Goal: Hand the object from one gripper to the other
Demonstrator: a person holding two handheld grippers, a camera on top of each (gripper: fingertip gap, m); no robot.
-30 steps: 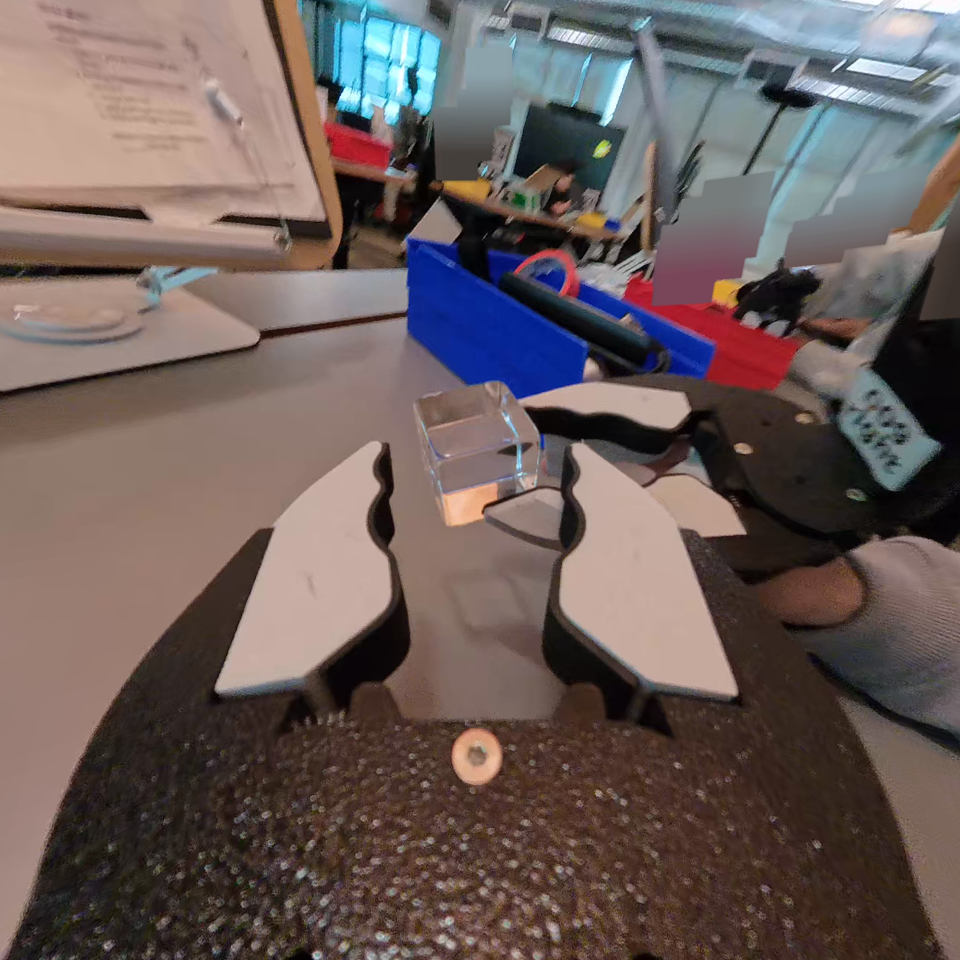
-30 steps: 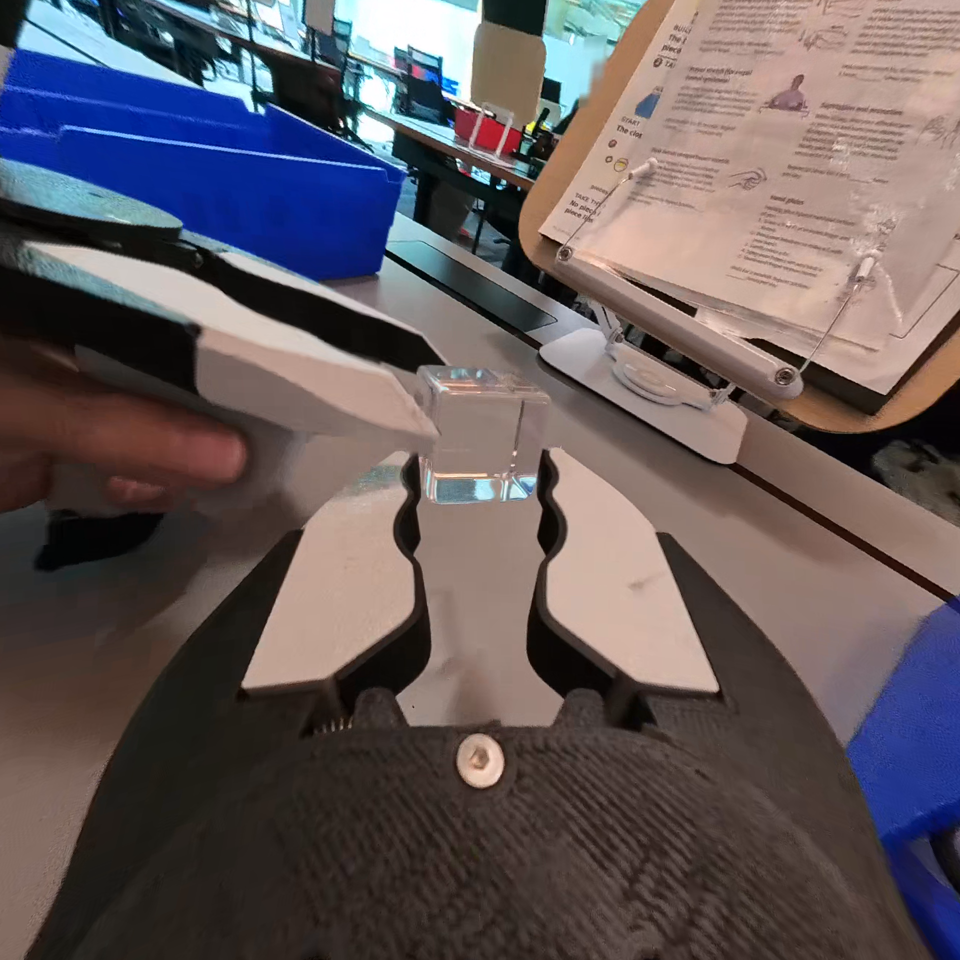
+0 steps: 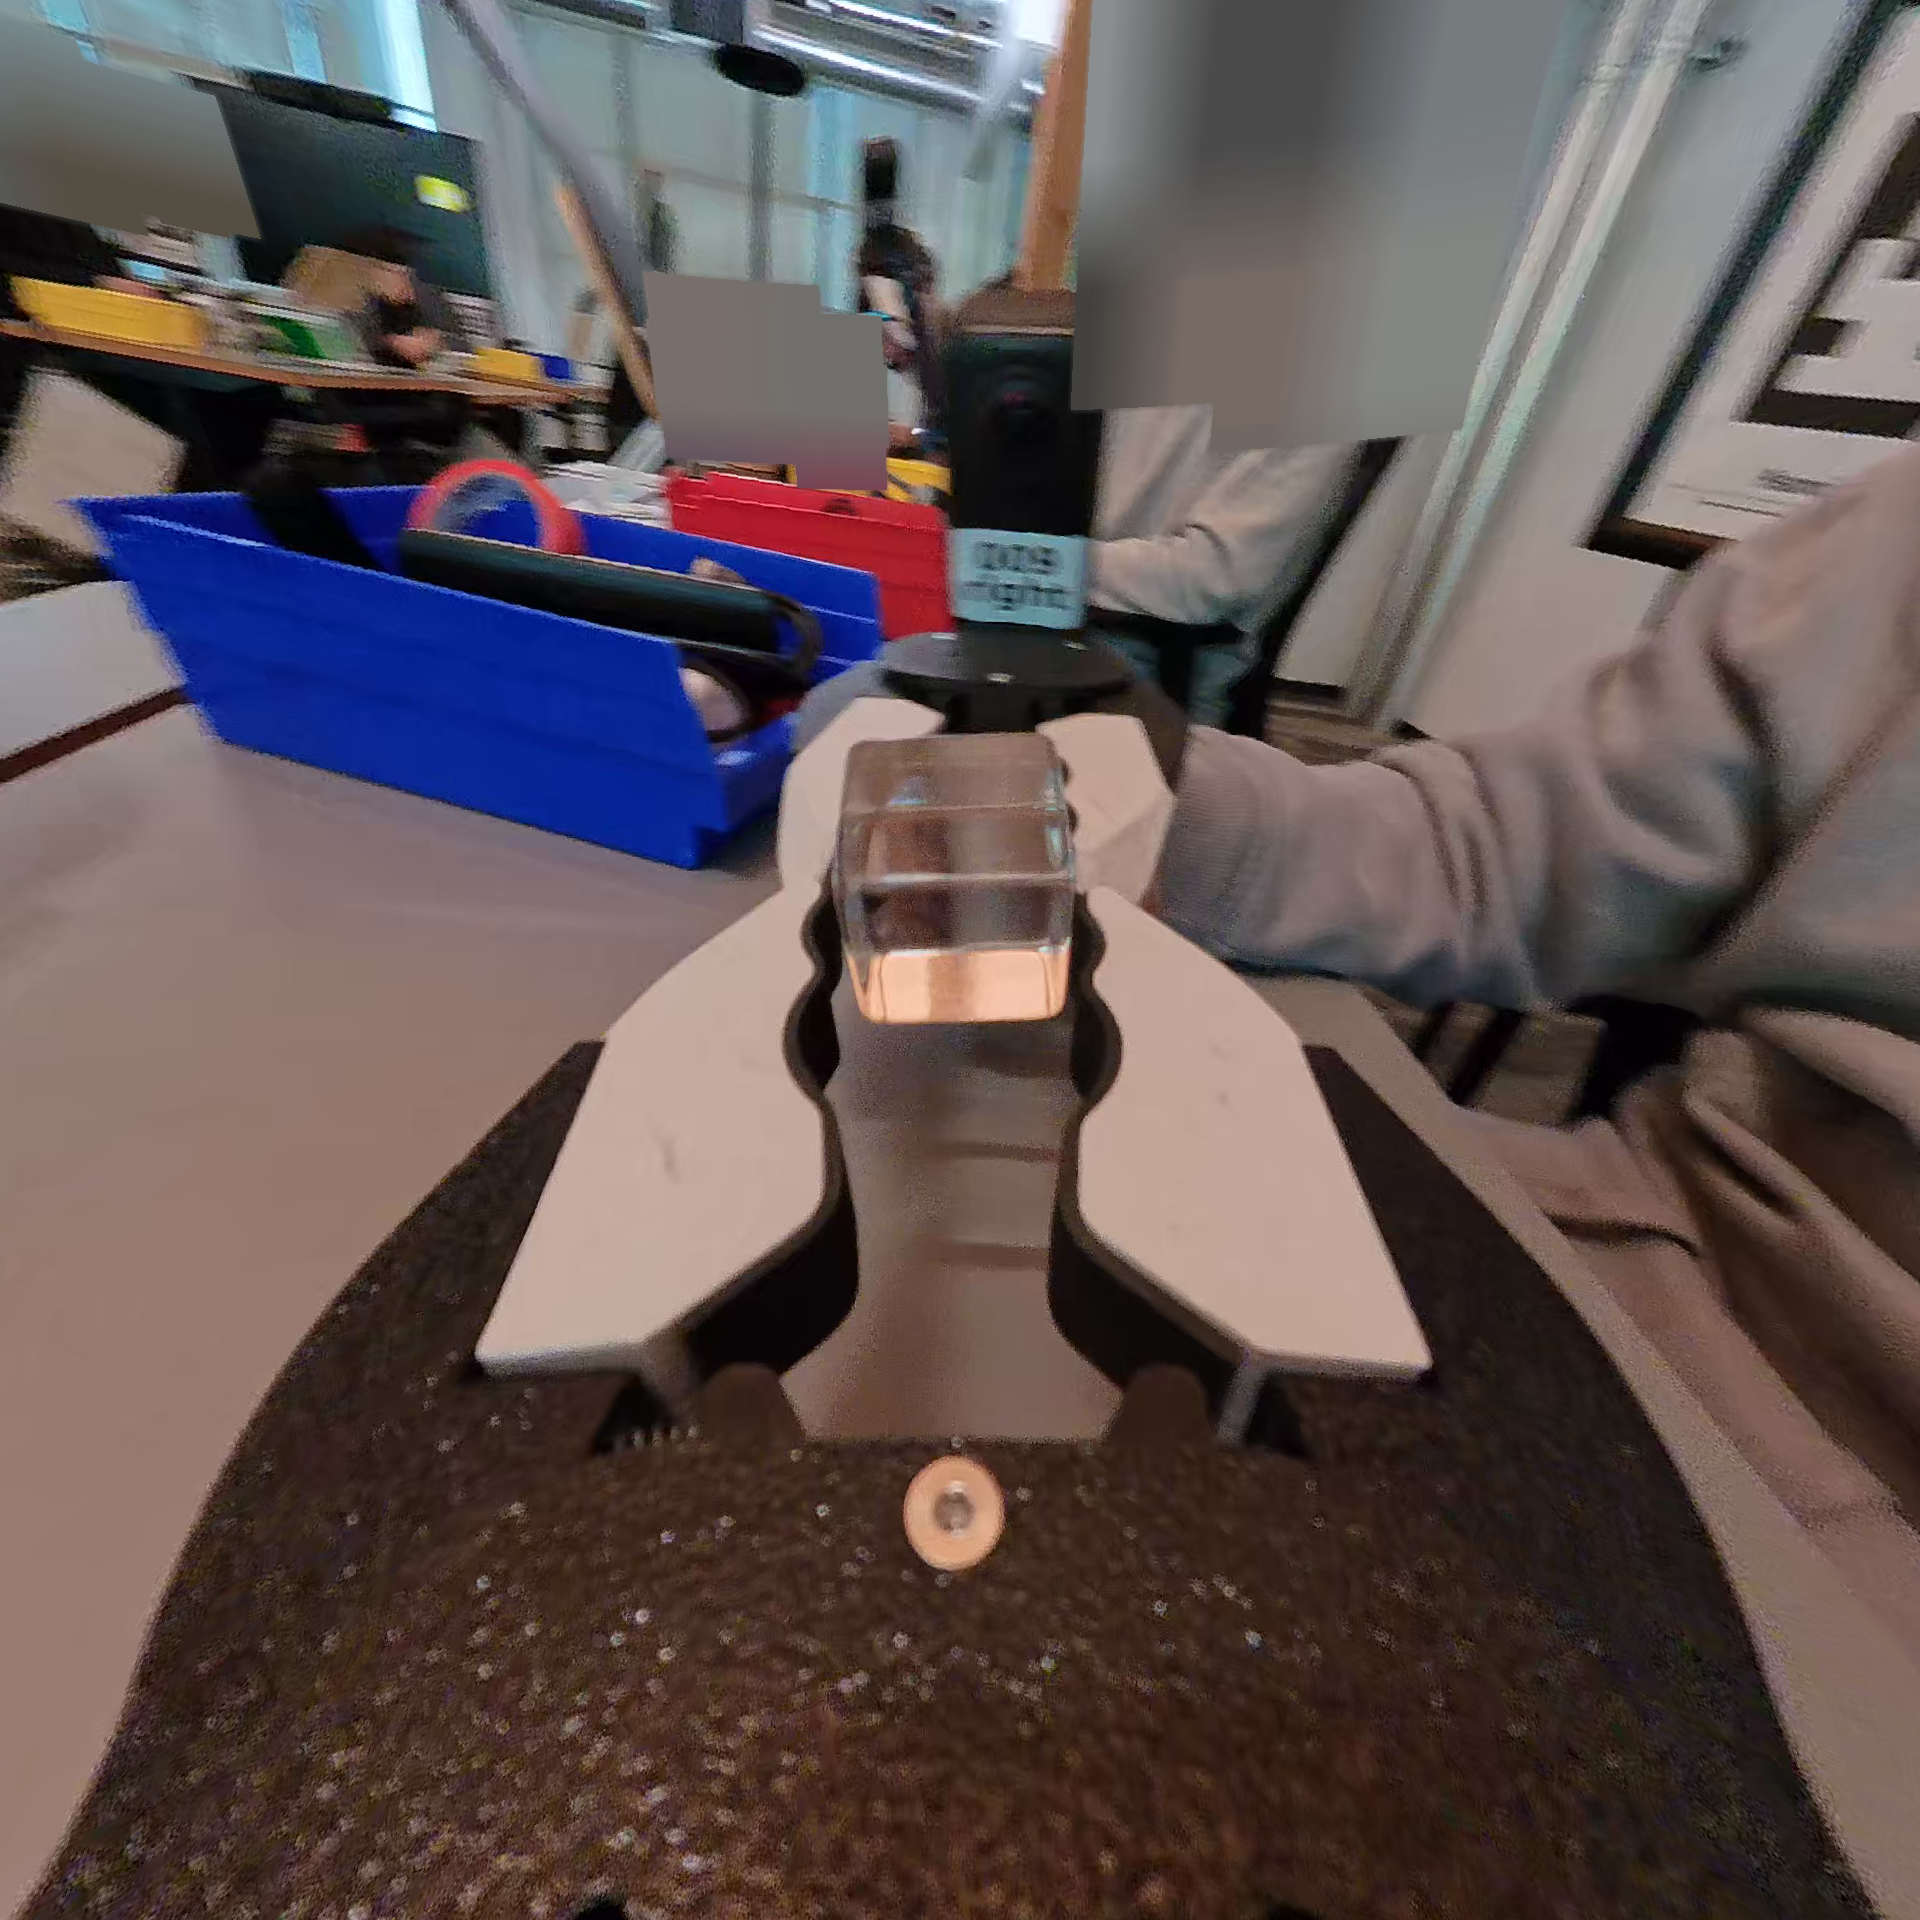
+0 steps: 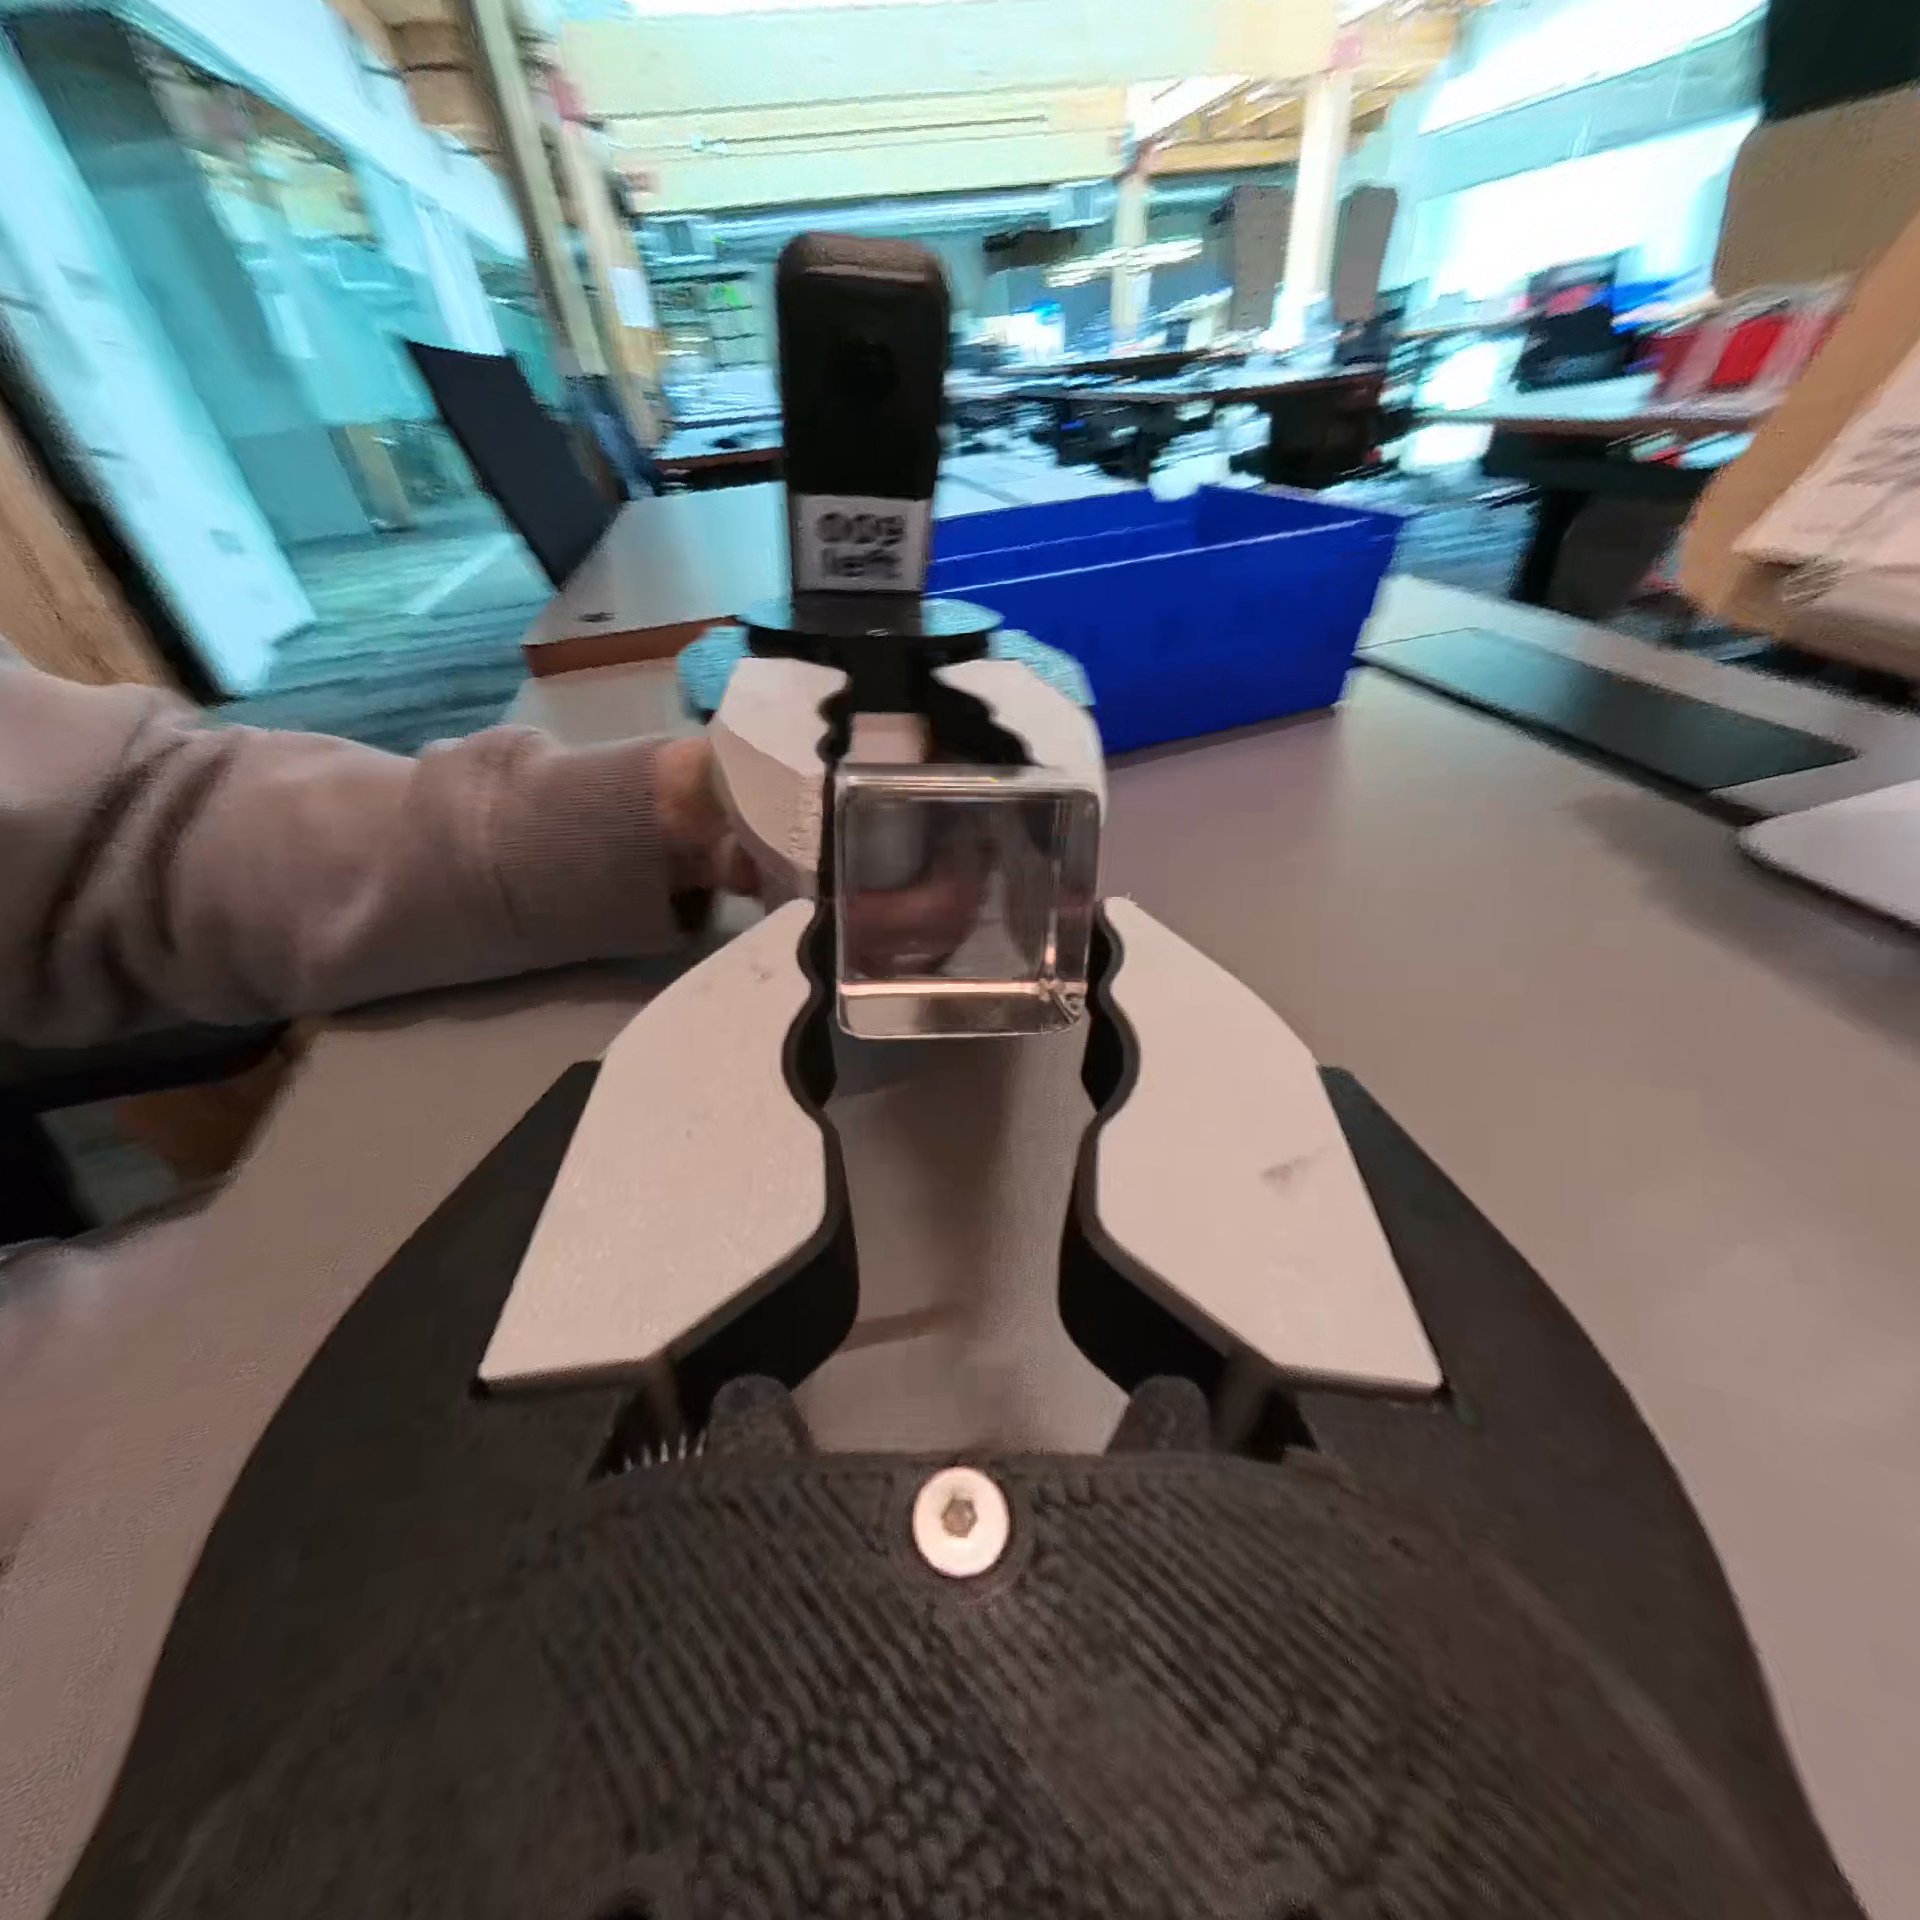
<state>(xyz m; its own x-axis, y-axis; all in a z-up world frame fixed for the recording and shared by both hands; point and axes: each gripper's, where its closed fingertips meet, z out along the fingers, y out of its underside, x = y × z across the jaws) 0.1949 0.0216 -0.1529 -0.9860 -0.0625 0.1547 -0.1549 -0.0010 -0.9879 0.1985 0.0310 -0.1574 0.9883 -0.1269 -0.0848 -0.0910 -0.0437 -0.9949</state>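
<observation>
So the two grippers are nose to nose over the grey tabletop (image 4: 1455,987), and the clear glass-like cube (image 3: 956,888) sits up in the air right between their tips, not resting on anything. In the left wrist view the left gripper (image 3: 951,935) has its white fingers (image 3: 717,1081) either side of the cube's near end, and the right gripper (image 3: 966,790) comes in from the far side with its camera stalk sticking up behind. The right wrist view is the mirror of that: the right gripper (image 4: 961,951) brackets the cube (image 4: 966,899) at its tips while the left gripper (image 4: 909,758) reaches in from across. Honestly I can't tell which one is really clamping it. Both sets of tips look tight against the side faces, and since it's airborne at least one must be pinching, but whether either has let go isn't visible. My guess on handling: solid, rigid, fairly heavy for its size, with polished faces that'll be slick against smooth fingers. It won't give, so grip comes down to squeeze and flat contact. I'd take it on two opposite flat faces, square on and away from the edges, and not release the giving side until the other has a firm hold. A drop onto the table could chip a corner.
</observation>
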